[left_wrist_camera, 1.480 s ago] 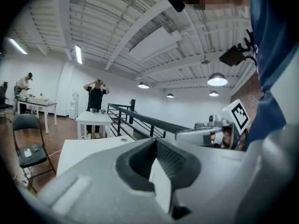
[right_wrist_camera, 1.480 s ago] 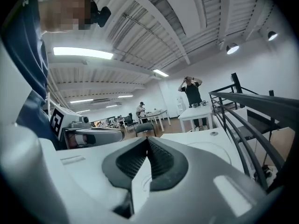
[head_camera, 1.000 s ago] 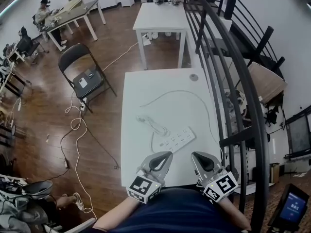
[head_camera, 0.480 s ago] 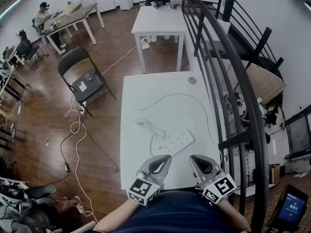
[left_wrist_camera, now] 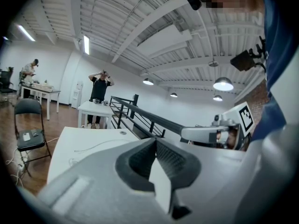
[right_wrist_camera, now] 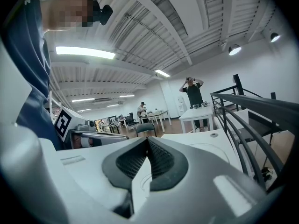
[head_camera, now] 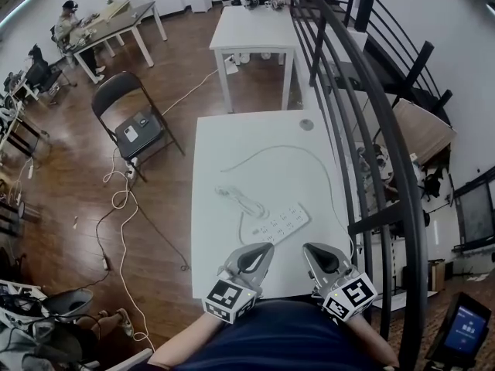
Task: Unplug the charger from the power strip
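Hand-held gripper, left (head_camera: 265,247): being held clenched at the 6 o'clock edge of the tabletop (head_camera: 232,137), jaws pressed together with nothing between them. Hand-held gripper, right (head_camera: 308,248): likewise being held clenched and empty, just at 3 o'clock of the left one. Neither is being brought into contact with the task's things.

Power strip (head_camera: 282,224): white, being shown lying slantwise on the tabletop, just at 12 o'clock of both jaw tips. Charger (head_camera: 236,199): a small white item with looped cord, being shown at 10 o'clock of the power strip, near its left end. Thin cable (head_camera: 294,148): being shown arcing across the tabletop further toward 12 o'clock.

Step in hand: not being settled by these views. Whether the plug is seated in a socket or lying just beside the power strip is too small to tell. The layout is being judged to fit equally a charger waiting to be pulled and one already drawn out and set down. A closer reading of that junction is being called for before anything else.

Hidden or cut off: in both gripper views the power strip and charger are being masked by the gripper bodies. The person's forearms are being cropped at 6 o'clock. Which item the thin cable belongs to is not being made out.
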